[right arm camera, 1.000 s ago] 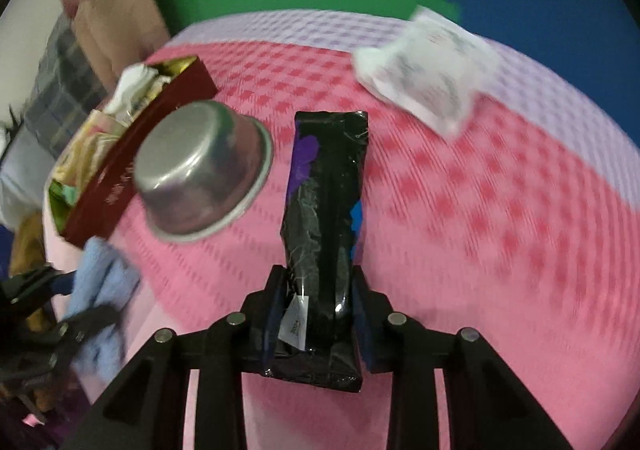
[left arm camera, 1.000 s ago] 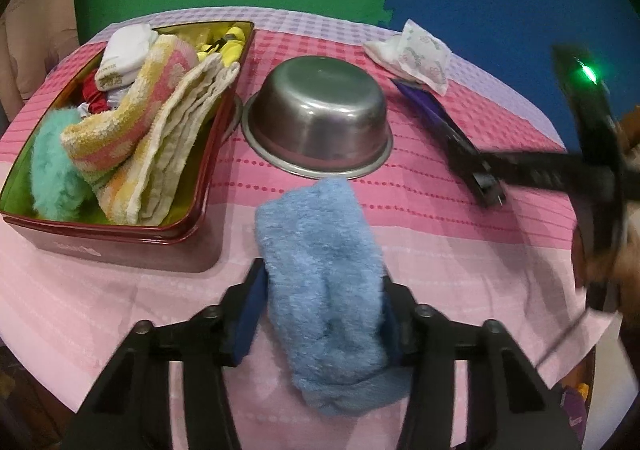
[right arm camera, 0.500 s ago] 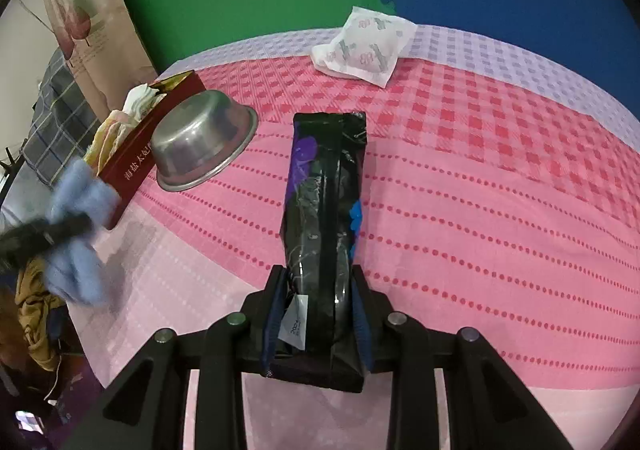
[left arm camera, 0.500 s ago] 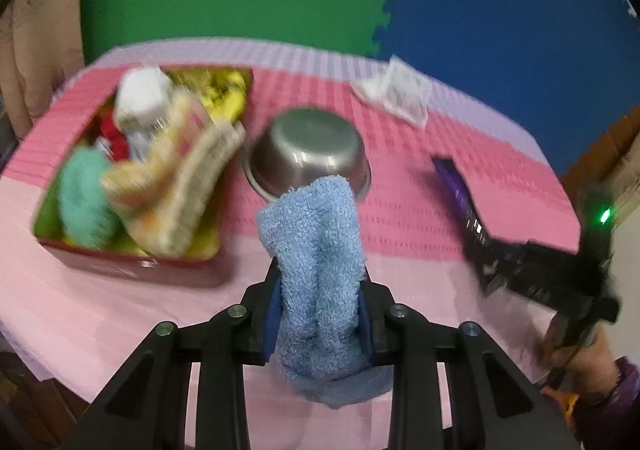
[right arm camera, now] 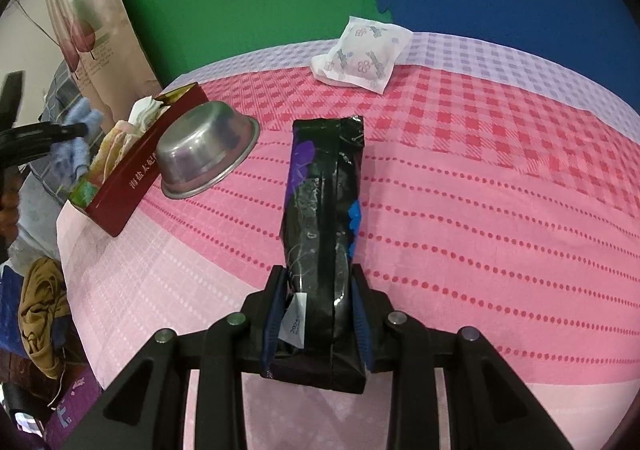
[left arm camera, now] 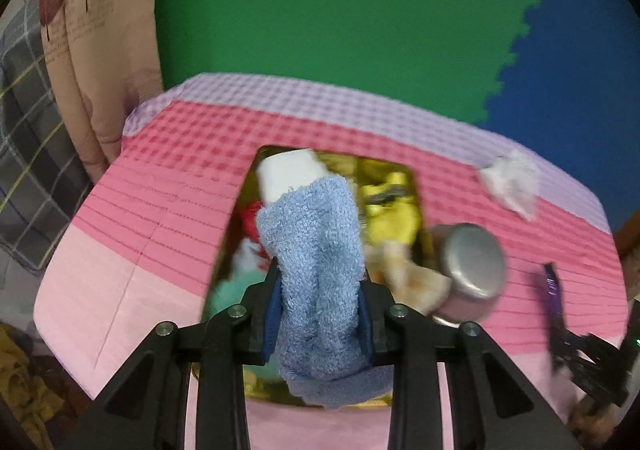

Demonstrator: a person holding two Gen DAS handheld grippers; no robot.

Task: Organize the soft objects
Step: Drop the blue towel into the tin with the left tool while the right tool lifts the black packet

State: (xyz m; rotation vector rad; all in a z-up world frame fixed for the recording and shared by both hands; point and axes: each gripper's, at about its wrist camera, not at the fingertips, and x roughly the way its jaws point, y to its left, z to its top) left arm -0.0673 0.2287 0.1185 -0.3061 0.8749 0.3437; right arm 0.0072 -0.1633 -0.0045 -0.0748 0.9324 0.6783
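Two grippers loaded. Left gripper [left arm camera: 318, 310] pinches blue towel [left arm camera: 316, 250], hanging directly over the tin [right arm camera: 120, 185] below it, likely positioned for dropping among the cloths. Right gripper [right arm camera: 318, 314] clamps black packet [right arm camera: 324, 209] above the tablecloth [right arm camera: 500, 209], bowl [right arm camera: 204, 151] forward-left.

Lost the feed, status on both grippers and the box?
Left gripper shut on blue towel, above red box. Right gripper shut on black packet. Steel bowl inverted beside box.
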